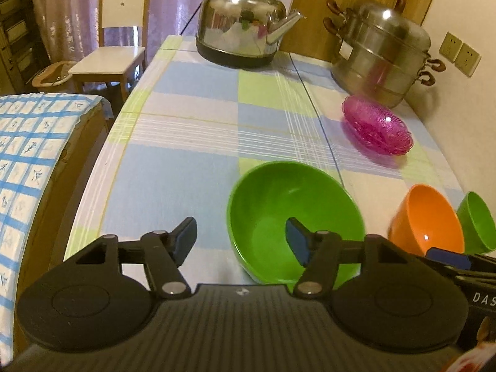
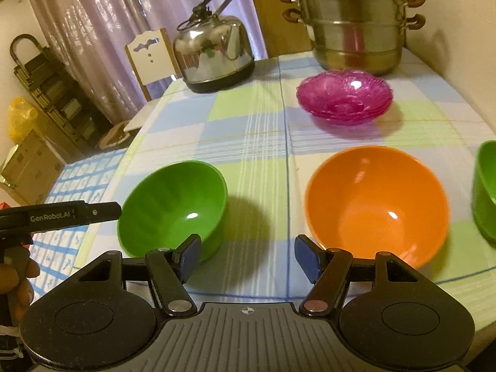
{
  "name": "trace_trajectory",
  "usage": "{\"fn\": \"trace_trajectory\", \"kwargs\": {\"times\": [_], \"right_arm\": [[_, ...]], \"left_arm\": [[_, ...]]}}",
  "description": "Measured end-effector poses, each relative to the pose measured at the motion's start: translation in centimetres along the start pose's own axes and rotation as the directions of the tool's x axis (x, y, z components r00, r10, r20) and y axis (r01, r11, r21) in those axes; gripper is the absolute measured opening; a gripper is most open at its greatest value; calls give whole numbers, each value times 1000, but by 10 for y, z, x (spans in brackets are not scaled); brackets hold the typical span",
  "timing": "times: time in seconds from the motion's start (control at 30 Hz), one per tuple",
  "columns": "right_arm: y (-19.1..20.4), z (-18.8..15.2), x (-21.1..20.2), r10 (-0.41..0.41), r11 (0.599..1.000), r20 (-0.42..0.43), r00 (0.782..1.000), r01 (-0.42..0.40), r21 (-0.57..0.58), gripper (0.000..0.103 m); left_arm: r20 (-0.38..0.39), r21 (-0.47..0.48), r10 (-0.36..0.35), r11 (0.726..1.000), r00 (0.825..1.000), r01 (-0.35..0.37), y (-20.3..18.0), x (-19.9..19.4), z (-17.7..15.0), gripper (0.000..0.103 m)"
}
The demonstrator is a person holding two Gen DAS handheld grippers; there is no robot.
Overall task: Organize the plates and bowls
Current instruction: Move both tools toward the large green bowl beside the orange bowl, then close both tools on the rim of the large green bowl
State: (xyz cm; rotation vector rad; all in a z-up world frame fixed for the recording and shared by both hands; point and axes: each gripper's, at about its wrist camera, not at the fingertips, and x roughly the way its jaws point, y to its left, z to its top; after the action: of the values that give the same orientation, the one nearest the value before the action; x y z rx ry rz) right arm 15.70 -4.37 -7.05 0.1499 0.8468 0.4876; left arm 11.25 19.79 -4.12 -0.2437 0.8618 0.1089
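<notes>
A green bowl [image 1: 291, 217] [image 2: 173, 204] stands on the checked tablecloth near the front. My left gripper [image 1: 241, 238] is open, its right finger over the bowl's inside and its left finger outside the rim. An orange bowl [image 1: 427, 220] [image 2: 376, 201] stands to the right, with a second green bowl [image 1: 476, 220] [image 2: 485, 189] beyond it. A stack of pink glass plates [image 1: 376, 125] [image 2: 344, 96] lies farther back. My right gripper [image 2: 248, 255] is open and empty, low between the green and orange bowls.
A steel kettle [image 1: 245, 21] [image 2: 214, 52] and a steel steamer pot [image 1: 381, 49] [image 2: 353, 21] stand at the table's back. A white chair [image 1: 121, 40] stands beyond the left edge. A blue-checked cloth surface [image 1: 28, 155] lies to the left.
</notes>
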Motion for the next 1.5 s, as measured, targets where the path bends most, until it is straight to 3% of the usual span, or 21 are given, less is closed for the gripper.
{"fn": "trace_trajectory", "kwargs": {"times": [0.23, 0.3, 0.43, 0.57, 0.77, 0.9, 1.0, 1.23, 1.5], "right_arm": [[13, 13, 39, 3, 1000, -35, 999, -3, -2, 67], [15, 14, 49, -1, 1000, -46, 999, 1, -5, 65], [15, 16, 67, -8, 1000, -74, 997, 8, 5, 54], [14, 16, 77, -11, 1000, -90, 996, 12, 11, 51], [14, 14, 84, -11, 1000, -103, 995, 13, 20, 41], [17, 13, 85, 3, 1000, -103, 995, -1, 14, 28], [21, 13, 85, 12, 1000, -102, 995, -12, 3, 18], [22, 14, 81, 2, 1000, -116, 993, 0, 17, 17], [21, 25, 45, 2, 999, -62, 998, 1, 35, 17]], "left_arm": [[-39, 47, -11, 999, 999, 13, 4, 30, 14, 53], [-53, 57, -20, 998, 998, 23, 5, 38, 15, 47], [-82, 81, -27, 996, 996, 34, 6, 50, 15, 37], [-91, 95, -33, 995, 995, 42, 7, 57, 14, 25], [-103, 96, -41, 994, 994, 51, 9, 62, 14, 17], [-102, 107, -46, 993, 994, 57, 8, 62, 13, 7], [-95, 117, -40, 992, 995, 51, 6, 60, 13, 7], [-81, 136, -36, 990, 996, 46, -1, 51, 17, 7], [-36, 158, -68, 985, 997, 73, -22, 21, 27, 7]]}}
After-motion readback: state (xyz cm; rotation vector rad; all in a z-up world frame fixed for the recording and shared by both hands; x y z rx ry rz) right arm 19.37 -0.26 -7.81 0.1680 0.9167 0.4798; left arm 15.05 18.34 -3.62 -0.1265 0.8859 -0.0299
